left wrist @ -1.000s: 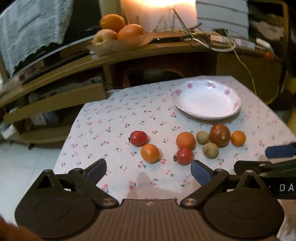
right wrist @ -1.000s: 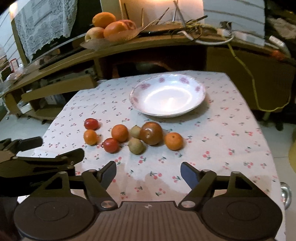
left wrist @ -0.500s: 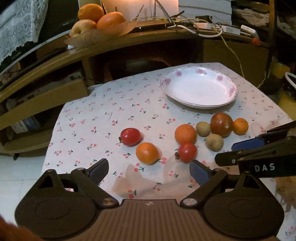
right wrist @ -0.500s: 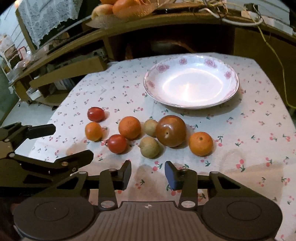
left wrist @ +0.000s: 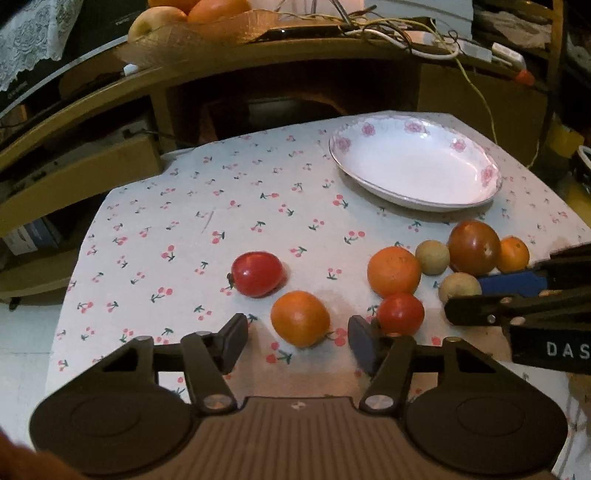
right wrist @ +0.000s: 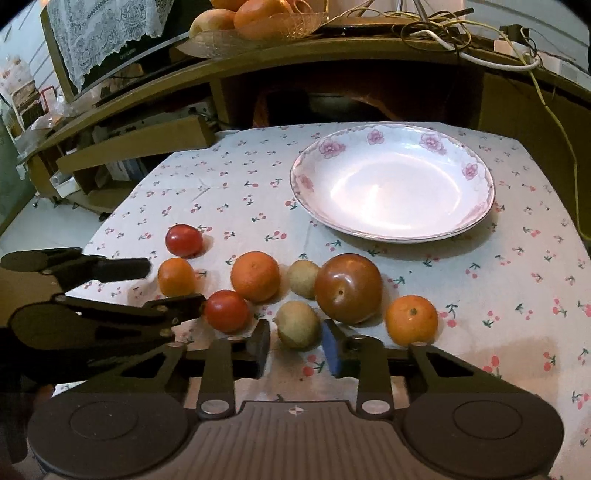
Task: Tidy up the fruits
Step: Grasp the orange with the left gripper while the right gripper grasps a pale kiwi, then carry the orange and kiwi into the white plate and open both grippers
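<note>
Several fruits lie in a loose row on the cherry-print tablecloth (left wrist: 184, 229) in front of an empty white floral plate (right wrist: 391, 184). My left gripper (left wrist: 297, 343) is open, its fingers on either side of a small orange (left wrist: 300, 317), just short of it. My right gripper (right wrist: 297, 345) is open around a pale green-brown fruit (right wrist: 298, 324); contact is unclear. Nearby lie two red tomatoes (left wrist: 256, 273) (left wrist: 400, 313), a larger orange (right wrist: 255, 276), a second pale fruit (right wrist: 303, 278), a big dark red-brown tomato (right wrist: 349, 287) and another small orange (right wrist: 412, 319).
A wooden desk (left wrist: 258, 51) stands behind the table with a bowl of oranges and an apple (right wrist: 255, 22) and tangled cables (left wrist: 424, 37) on it. A low shelf (right wrist: 136, 144) is at the back left. The floor drops off at the table's left edge.
Both grippers have moved forward and down to the fruits. The left now brackets the small orange. The right, partly closed half a second ago, has opened around the pale fruit.
</note>
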